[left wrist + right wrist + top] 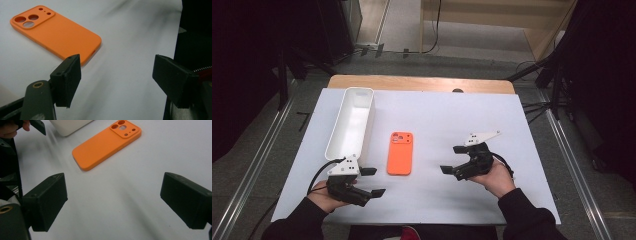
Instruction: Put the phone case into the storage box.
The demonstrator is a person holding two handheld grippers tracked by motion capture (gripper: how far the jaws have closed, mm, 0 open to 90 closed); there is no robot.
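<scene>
High view: an orange phone case (400,153) lies flat, back up, on the white sheet that covers the counter (437,115), a little left of the counter's middle and closer to the near edge than to the far one, with its camera cutouts toward the far edge. Just to its left, apart from it, a long white tray (352,121) runs from near the far left corner down toward the near edge, angled slightly. The left claw (373,181) sits near the near left corner, held in the person's left hand (324,197); its jaws stand apart with nothing between them, the farther jaw close to the case's near left corner but not touching it. The right claw (453,159) is on the other side of the case, toward the near right part of the counter, in the right hand (497,179); its jaws are spread wide and hold nothing, pointing toward the case across a stretch of bare sheet. In the left gripper view the case (56,32) lies beyond the left-hand jaw, with white sheet showing between the two jaws. In the right gripper view the case (106,143) lies well ahead of the wide-set jaws, and the near end of the tray (68,126) shows at the top edge.
</scene>
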